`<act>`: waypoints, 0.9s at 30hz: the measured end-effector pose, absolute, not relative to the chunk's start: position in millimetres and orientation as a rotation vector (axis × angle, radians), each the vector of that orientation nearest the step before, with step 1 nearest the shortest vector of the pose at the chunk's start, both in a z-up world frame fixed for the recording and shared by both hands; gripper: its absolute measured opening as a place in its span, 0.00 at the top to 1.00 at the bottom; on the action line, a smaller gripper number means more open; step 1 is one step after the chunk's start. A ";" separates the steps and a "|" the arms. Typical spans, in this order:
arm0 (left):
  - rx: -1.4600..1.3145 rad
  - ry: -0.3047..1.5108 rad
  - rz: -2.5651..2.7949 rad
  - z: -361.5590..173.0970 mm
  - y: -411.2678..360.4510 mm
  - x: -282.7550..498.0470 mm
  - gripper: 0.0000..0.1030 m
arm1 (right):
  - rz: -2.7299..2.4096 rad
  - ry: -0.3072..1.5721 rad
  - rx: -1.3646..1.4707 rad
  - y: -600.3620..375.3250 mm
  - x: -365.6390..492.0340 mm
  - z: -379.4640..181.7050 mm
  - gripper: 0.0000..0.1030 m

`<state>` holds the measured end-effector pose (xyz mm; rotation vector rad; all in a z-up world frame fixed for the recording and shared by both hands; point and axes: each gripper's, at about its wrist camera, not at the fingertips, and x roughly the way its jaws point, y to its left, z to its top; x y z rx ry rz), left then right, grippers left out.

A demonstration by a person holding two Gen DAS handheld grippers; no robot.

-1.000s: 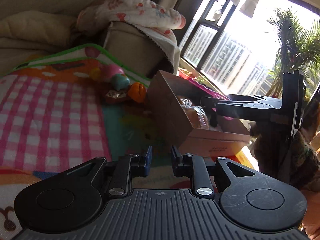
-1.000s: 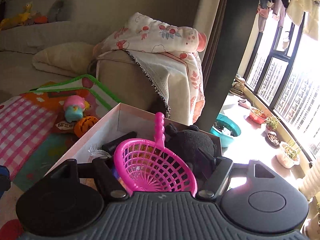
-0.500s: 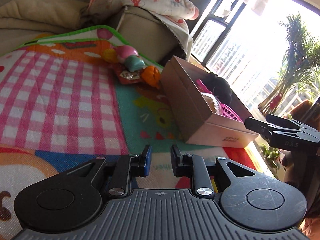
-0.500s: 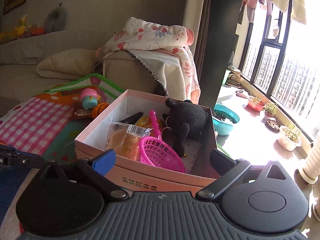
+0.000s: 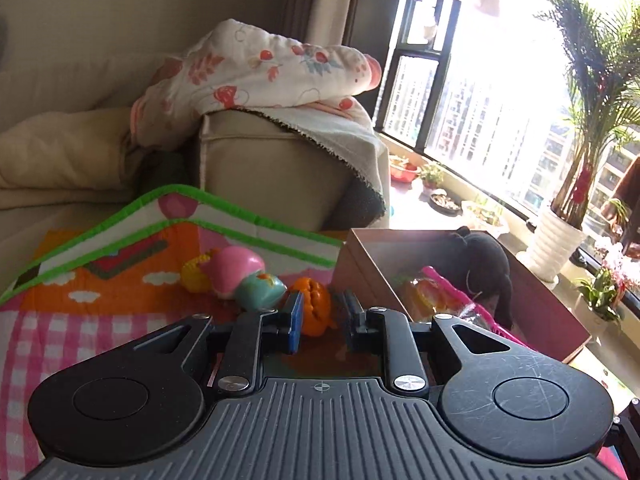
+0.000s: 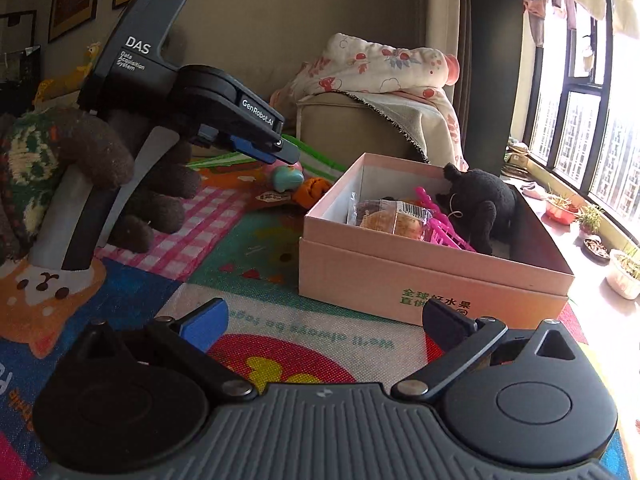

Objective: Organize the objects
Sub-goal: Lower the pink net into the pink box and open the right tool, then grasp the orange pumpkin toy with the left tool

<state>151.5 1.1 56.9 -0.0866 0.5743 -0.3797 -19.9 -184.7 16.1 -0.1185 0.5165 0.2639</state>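
Resting on a colourful play mat (image 6: 256, 248), an open pink cardboard box (image 6: 424, 276) holds a black plush toy (image 6: 484, 200) against its far wall, a pink plastic basket (image 6: 444, 228) beside it and a wrapped snack packet (image 6: 392, 216) toward the near side. Just outside the box's left wall lie an orange pumpkin-shaped toy (image 5: 314, 306) and, next to it, a pink-and-teal figure (image 5: 244, 276), both on the mat.

The left gripper (image 5: 322, 320) hangs low over the mat with the pumpkin toy showing between its fingertips; its jaws stand only narrowly parted and grip nothing. From the right wrist view the same tool, held in a gloved hand (image 6: 80, 172), reaches in from the left with its tips above the toys. The right gripper (image 6: 324, 322) hovers in front of the box's printed near wall, jaws spread wide and empty, well apart from the left one.

Behind the mat stands a beige sofa (image 5: 260, 164), a floral blanket (image 5: 260, 68) draped over its arm. Tall windows (image 6: 580, 128) run along the right, with potted plants (image 6: 588, 216) on the sill and a palm (image 5: 584, 92) in a white pot.
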 end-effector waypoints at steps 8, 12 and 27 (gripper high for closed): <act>0.052 0.611 -0.320 56.0 -34.0 229.3 0.78 | 0.257 0.538 -0.031 -198.2 -13.5 14.7 0.00; 0.120 0.697 -0.357 42.3 -43.4 244.4 0.78 | 0.261 0.531 -0.015 -200.7 -13.9 14.8 0.00; 0.092 0.761 -0.597 26.6 3.0 123.0 0.74 | 0.254 0.541 -0.020 -200.3 -12.0 14.1 0.00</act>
